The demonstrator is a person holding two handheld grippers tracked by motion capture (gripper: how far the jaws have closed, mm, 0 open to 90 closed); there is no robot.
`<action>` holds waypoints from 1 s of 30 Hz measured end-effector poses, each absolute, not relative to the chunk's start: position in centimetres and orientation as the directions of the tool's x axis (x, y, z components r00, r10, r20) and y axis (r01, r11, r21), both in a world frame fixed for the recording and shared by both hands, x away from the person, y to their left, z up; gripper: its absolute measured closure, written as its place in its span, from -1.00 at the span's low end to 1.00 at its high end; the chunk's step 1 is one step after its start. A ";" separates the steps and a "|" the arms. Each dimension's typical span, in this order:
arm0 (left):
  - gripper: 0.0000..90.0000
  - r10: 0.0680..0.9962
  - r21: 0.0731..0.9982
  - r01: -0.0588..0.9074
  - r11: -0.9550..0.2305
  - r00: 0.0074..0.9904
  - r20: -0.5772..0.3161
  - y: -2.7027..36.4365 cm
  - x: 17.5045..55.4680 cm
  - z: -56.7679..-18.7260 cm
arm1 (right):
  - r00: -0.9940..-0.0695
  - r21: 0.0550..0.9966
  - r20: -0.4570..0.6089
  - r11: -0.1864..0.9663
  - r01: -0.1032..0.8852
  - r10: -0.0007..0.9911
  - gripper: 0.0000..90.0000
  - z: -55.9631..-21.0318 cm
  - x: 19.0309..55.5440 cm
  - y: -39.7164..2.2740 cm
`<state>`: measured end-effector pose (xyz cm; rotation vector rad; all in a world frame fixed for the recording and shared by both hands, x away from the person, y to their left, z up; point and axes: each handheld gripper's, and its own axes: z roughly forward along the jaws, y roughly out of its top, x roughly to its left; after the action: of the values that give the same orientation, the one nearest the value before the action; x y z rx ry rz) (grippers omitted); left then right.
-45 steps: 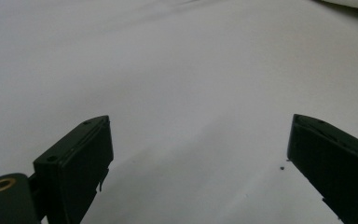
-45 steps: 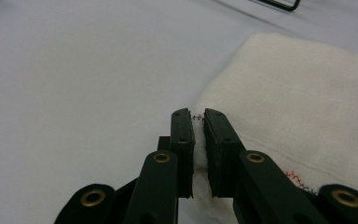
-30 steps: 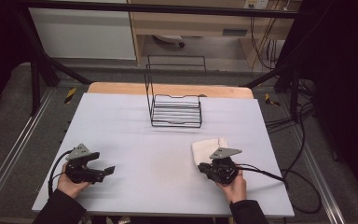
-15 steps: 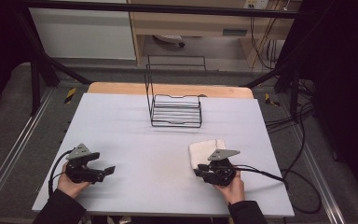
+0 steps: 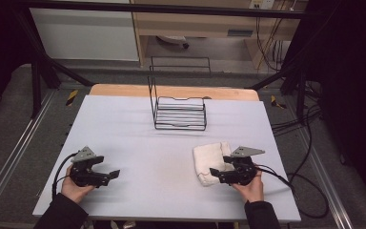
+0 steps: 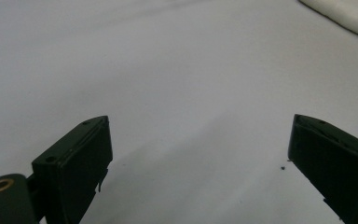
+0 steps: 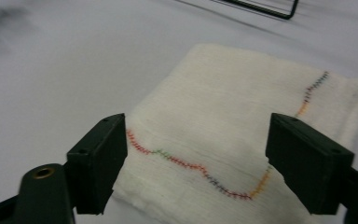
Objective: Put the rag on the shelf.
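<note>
High view: a pale grey rectangular table top [image 5: 124, 124] is lying under the camera, with a strip of light wood edge [image 5: 124, 89] showing along its far side; a black wire rack with a tall back frame [image 5: 180, 113] is standing at the far middle of the table, well apart from both hands; a folded cream-white cloth with a wavy line of multicoloured stitching [image 5: 210, 161] is lying flat on the right half of the table, nearer the person than the rack.

The right gripper [image 5: 219, 174] is sitting in the person's right hand [image 5: 250, 187], pointing left across the near edge of the cloth; its jaws have just been opening and are standing spread, with the cloth's near part lying between and below them, the pads pressing on nothing. A black cable [image 5: 290, 183] is trailing from it to the right.

The left gripper [image 5: 110, 175] is resting in the left hand [image 5: 74, 187] at the near left, well apart from the cloth, jaws spread over bare table.

Right gripper view: the two black jaws are rising wide apart over the cloth [image 7: 242, 121]; the stitching [image 7: 186, 164] is running between them; a corner of the rack [image 7: 265, 8] is showing at the top.

Left gripper view: the jaws are standing wide over the table [image 6: 177, 84]; an edge of the cloth [image 6: 349, 14] is showing at the upper right.
</note>
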<state>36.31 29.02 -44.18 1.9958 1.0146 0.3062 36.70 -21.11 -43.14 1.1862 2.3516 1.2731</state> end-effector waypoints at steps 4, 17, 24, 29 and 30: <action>-0.87 0.750 0.777 0.542 -0.319 0.646 -0.142 28.6 36.3 -44.2 | -0.639 0.772 0.164 0.306 0.558 0.751 -0.75 -43.4 37.2 -22.2; -0.88 0.744 0.775 0.540 -0.330 0.654 -0.139 26.1 36.3 -43.9 | -0.607 0.759 0.185 0.280 0.588 0.773 -0.95 -43.8 37.9 -24.8; -0.88 0.742 0.764 0.553 -0.333 0.654 -0.150 23.9 37.0 -43.6 | -0.615 0.768 0.185 0.277 0.577 0.767 -0.98 -43.7 37.9 -25.0; -0.88 0.725 0.762 0.543 -0.353 0.674 -0.145 21.6 37.5 -43.2 | -0.618 0.774 0.176 0.280 0.567 0.766 -0.98 -43.7 37.8 -25.1; -0.88 0.721 0.763 0.540 -0.354 0.677 -0.145 21.1 37.6 -43.1 | -0.617 0.775 0.179 0.276 0.568 0.766 -0.98 -43.7 37.8 -25.1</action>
<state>37.57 21.10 -43.08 2.0477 0.9707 0.2722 37.82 -25.10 -43.66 1.2362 2.3159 1.2558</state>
